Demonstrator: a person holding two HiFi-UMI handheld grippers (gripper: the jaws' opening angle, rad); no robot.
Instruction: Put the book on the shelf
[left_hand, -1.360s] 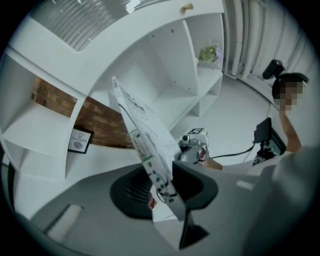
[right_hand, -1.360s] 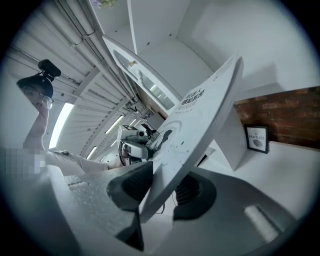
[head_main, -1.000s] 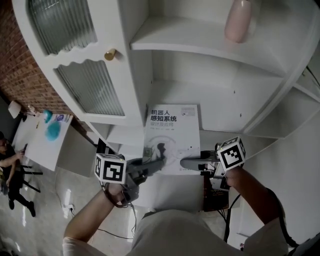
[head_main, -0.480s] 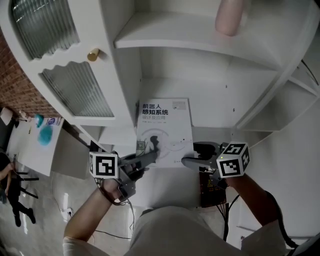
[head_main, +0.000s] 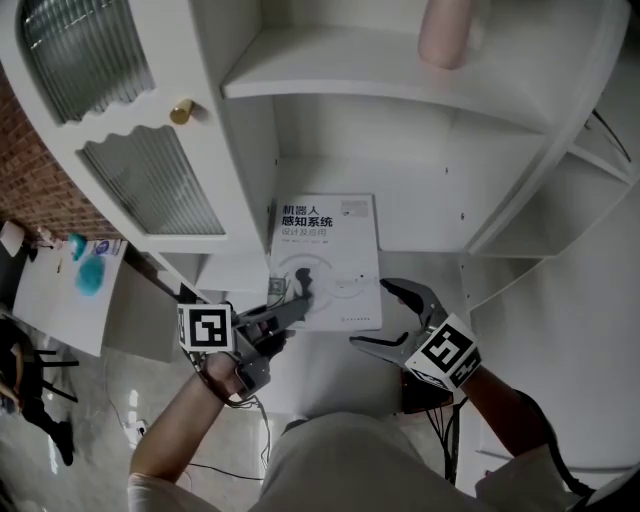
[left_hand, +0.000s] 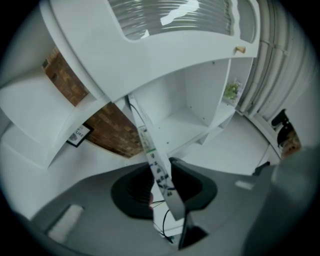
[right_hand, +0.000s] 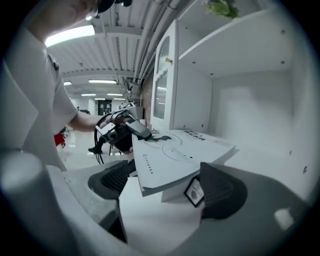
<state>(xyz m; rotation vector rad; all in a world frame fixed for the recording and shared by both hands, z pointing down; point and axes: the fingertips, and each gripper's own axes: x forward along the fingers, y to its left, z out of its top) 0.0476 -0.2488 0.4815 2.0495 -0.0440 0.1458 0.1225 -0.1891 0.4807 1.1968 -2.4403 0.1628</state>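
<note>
A white book (head_main: 325, 262) with a grey circle design lies flat on the lower shelf (head_main: 430, 215) of a white cabinet, its near end sticking out over the edge. My left gripper (head_main: 291, 309) is shut on the book's near left corner; in the left gripper view the book's edge (left_hand: 156, 165) runs between the pads. My right gripper (head_main: 372, 314) sits just off the near right corner, its jaws opening wide. In the right gripper view the book (right_hand: 175, 150) reaches between the spread pads (right_hand: 220, 190) without touching either.
A pink bottle (head_main: 445, 30) stands on the shelf above. A ribbed-glass cabinet door with a brass knob (head_main: 181, 110) hangs at the left. Below left is a white table (head_main: 60, 300) with a blue object (head_main: 88, 275). The shelf's side wall (head_main: 520, 210) rises at the right.
My right gripper has let go of the book, opened wide and drawn back toward me. The left gripper keeps its hold on the near left corner.
</note>
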